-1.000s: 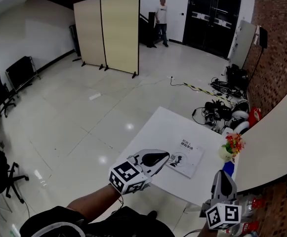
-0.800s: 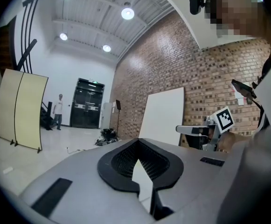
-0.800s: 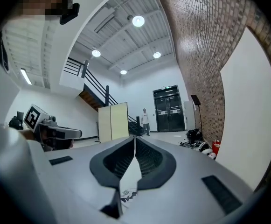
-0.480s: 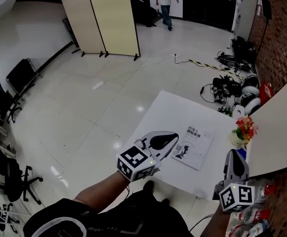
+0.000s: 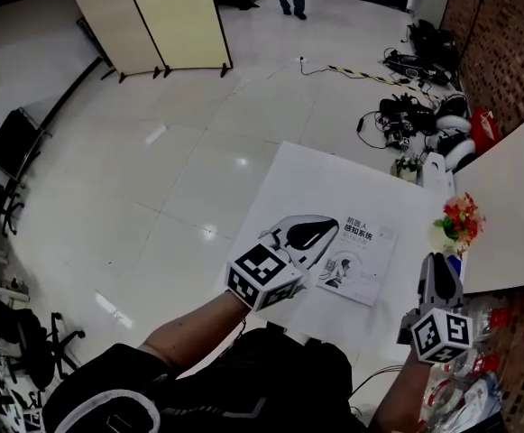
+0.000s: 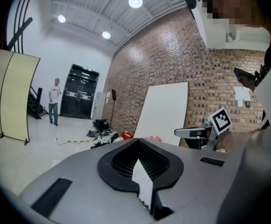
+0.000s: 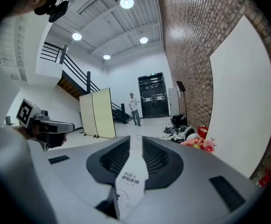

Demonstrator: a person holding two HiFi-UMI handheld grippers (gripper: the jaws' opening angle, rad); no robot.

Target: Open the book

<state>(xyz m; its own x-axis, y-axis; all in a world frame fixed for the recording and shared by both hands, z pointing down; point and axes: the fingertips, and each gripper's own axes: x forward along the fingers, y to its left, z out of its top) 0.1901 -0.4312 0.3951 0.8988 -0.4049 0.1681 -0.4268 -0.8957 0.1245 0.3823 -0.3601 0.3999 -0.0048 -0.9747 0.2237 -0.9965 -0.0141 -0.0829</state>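
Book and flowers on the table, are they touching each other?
Apart. The head view shows a strip of bare white table between the book and the flowers.

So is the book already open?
No, the book lies closed, cover up, on the white table.

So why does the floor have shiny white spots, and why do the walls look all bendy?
Head view: the white spots are lamp reflections on the glossy floor. Left gripper view: the wide lens bows the brick wall and darkens the corners, and the ceiling lamp glares. Right gripper view: the same round bending curves the white board.
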